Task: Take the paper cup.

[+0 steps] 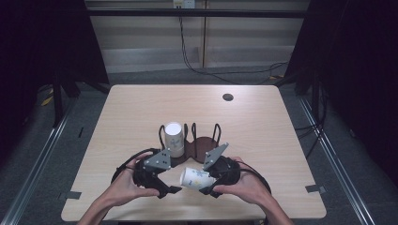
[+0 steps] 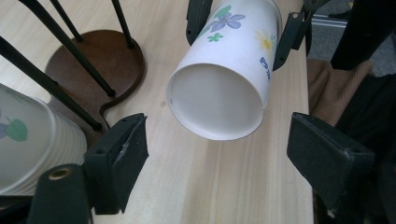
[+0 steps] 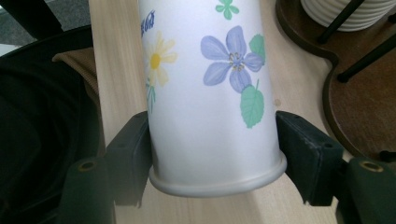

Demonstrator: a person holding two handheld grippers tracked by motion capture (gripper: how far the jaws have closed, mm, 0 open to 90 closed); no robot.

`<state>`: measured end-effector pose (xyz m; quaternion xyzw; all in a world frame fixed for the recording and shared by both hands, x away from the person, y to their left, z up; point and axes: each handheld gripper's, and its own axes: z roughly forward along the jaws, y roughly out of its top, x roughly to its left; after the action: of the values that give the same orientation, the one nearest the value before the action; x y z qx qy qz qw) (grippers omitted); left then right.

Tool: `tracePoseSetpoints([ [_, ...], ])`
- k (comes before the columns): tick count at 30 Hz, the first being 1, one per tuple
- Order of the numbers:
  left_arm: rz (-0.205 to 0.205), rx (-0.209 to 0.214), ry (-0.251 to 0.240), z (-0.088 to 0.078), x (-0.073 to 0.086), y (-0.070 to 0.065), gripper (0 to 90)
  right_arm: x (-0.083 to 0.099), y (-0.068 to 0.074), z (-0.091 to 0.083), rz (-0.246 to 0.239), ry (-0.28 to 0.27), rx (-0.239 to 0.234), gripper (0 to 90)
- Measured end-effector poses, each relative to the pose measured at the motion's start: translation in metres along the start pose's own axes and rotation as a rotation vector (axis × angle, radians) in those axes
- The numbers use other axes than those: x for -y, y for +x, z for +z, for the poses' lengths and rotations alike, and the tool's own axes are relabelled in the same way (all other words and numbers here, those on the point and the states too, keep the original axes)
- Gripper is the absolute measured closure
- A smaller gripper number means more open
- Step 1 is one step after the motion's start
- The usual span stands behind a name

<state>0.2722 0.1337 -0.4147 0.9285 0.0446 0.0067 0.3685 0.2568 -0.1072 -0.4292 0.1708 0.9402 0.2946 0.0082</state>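
A pale wooden table spreads out beneath and beyond the tools, its far part brightly lit and marked by a small round dark grommet hole ahead and to the right. Grey floor surrounds the table, with metal rails running along both sides. Black curtains close off the left and right edges. Straight ahead, past the table's far edge, stands a light panelled wall, with black cables hanging down it and trailing across the floor.
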Motion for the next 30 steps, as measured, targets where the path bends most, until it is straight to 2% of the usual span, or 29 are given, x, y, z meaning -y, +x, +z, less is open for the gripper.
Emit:
tracePoseSetpoints([
  [2,0.008,0.006,0.012,0.001,0.0,0.0,22.4,-0.001,0.0,0.0,0.003,0.01,-0.002,31.2],
  [13,0.008,0.01,0.033,0.006,-0.001,-0.001,21.5,-0.012,0.003,0.003,-0.022,0.051,-0.02,31.2],
  [20,0.01,0.03,0.05,0.01,-0.001,-0.001,22.6,-0.017,0.004,0.006,-0.037,0.05,-0.032,31.2],
  [24,0.014,0.043,0.045,0.011,-0.001,0.0,25.8,-0.019,0.005,0.007,-0.039,0.056,-0.036,31.2],
  [30,0.014,0.061,0.037,0.015,-0.004,-0.001,26.1,-0.021,0.007,0.009,-0.055,0.052,-0.05,31.2],
])
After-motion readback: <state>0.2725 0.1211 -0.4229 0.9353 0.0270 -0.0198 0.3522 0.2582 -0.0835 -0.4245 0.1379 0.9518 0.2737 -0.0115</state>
